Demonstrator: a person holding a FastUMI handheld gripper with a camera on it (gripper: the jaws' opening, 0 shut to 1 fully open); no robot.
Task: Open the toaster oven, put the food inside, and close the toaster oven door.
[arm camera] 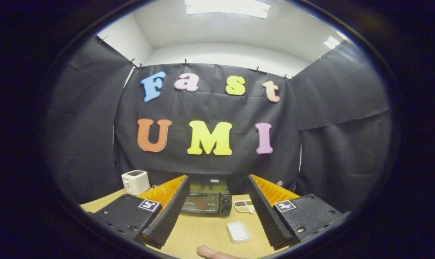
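A black toaster oven stands at the far side of the wooden table, its glass door shut, seen between and beyond my fingers. My gripper is open, held well back from the oven with nothing between its fingers. A small white tray lies on the table between the fingers, nearer the right one. A plate of food sits just right of the oven, partly hidden by the right finger.
A white pop-up toaster stands at the back left of the table. A fingertip of a person's hand shows at the near table edge. Black cloth walls close in the booth behind and at both sides.
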